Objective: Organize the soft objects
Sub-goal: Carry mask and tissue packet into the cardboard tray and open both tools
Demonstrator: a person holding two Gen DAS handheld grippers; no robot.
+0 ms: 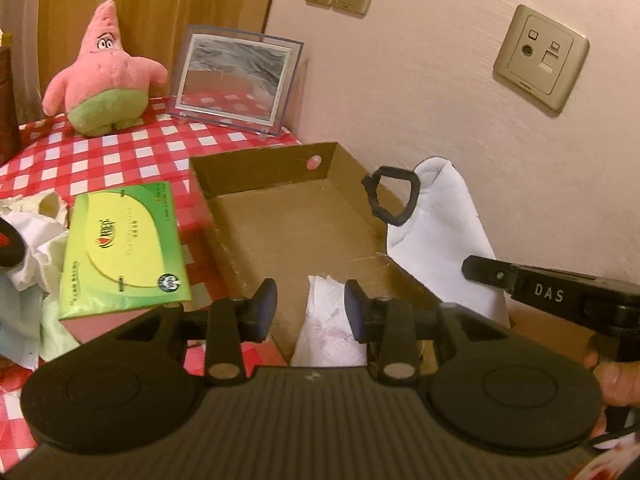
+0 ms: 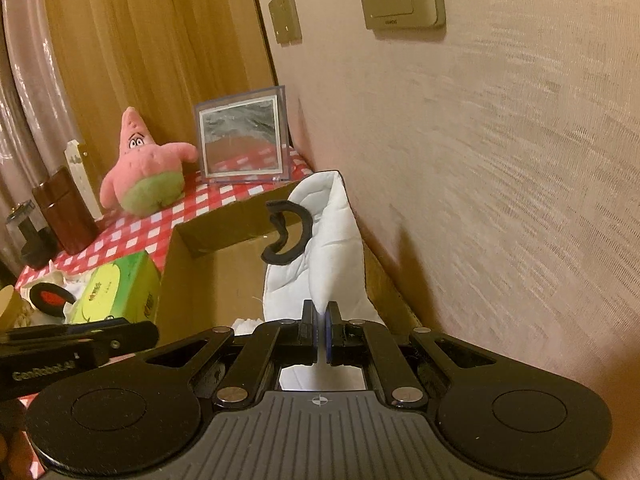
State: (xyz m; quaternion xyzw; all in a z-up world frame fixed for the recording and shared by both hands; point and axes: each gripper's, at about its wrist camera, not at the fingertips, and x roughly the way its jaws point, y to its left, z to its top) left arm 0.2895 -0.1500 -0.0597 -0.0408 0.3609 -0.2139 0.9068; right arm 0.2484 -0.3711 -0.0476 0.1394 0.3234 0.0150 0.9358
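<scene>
At the bottom middle of the left view, we are holding our left hand-held gripper (image 1: pixel 310 304) partly open around white tissue (image 1: pixel 330 320) in the cardboard box (image 1: pixel 280 216). Our right hand-held gripper (image 2: pixel 321 330) is pinching the white oven mitt (image 2: pixel 324 240), lower middle.

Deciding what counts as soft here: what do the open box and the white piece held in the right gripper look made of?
Box: brown corrugated cardboard, matte, with creased, fold-marked walls. White piece: looks like padded quilted fabric, matte, with stitched puffy panels and a black loop; held in the right gripper.
</scene>
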